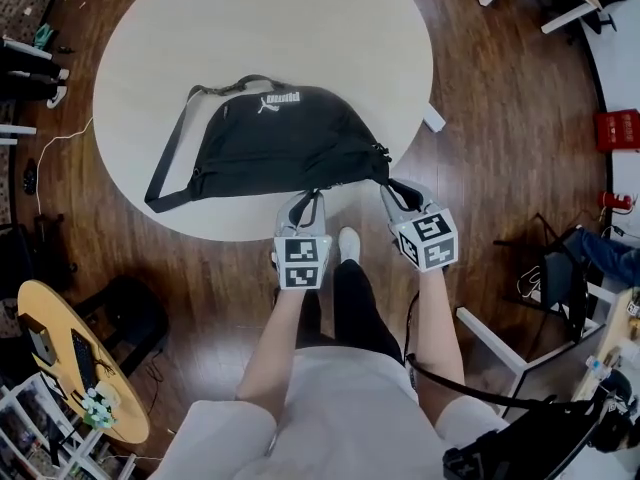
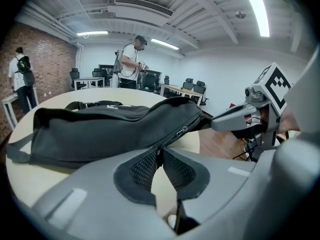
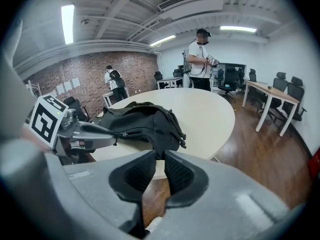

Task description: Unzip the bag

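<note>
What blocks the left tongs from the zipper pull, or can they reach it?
Probably yes. The zipper pull shows just beyond the left tongs, nothing between; but they are pinched on the edge of the bag and must let go first.

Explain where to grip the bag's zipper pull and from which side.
Probably best: pinch the metal zipper pull by its thin tab, approaching from the bag's near side. It lies exposed on the waist bag's near face, toward its right end.
</note>
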